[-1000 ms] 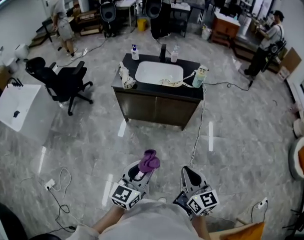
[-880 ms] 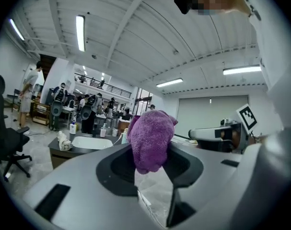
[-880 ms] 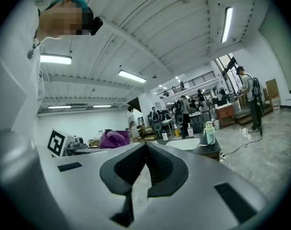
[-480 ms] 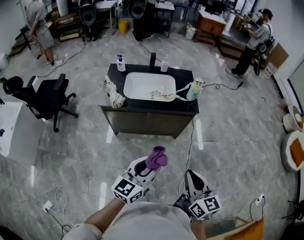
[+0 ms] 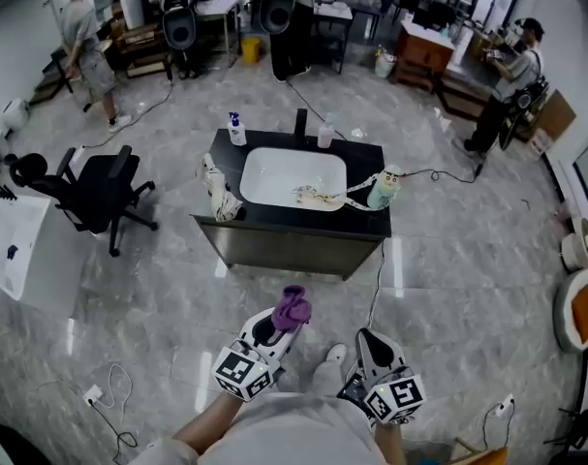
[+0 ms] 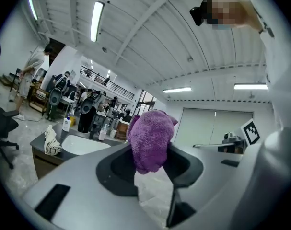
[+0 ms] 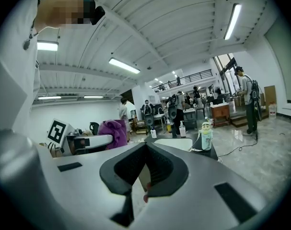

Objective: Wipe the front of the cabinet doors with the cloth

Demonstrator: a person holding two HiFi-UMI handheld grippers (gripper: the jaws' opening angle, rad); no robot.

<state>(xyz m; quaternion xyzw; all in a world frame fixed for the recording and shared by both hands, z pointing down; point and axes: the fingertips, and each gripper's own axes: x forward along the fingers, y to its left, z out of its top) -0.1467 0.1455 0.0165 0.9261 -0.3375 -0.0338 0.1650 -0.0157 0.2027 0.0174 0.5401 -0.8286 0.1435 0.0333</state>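
In the head view, the dark sink cabinet (image 5: pixel 290 248) stands in the middle of the floor, its front doors facing me. My left gripper (image 5: pixel 279 325) hangs low, well short of the doors, shut on a bunched purple cloth (image 5: pixel 293 307). In the left gripper view the cloth (image 6: pixel 150 140) bulges out between the jaws, with the cabinet (image 6: pixel 41 161) far off at the lower left. My right gripper (image 5: pixel 369 347) is beside the left one, shut and holding nothing. In the right gripper view the jaws (image 7: pixel 144 146) meet at the tip, and the purple cloth (image 7: pixel 114 132) shows to the left.
A white basin (image 5: pixel 294 176), a pump bottle (image 5: pixel 237 129), a cartoon-figure bottle (image 5: pixel 386 188) and a crumpled rag (image 5: pixel 219 195) sit on the counter. A black office chair (image 5: pixel 100 190) and a white table (image 5: pixel 13 245) stand to the left. Cables (image 5: pixel 109 395) lie on the floor. People stand at the back.
The head view has shifted and the cabinet looks slightly nearer. Both grippers keep the same pose, and the left one still holds the cloth.
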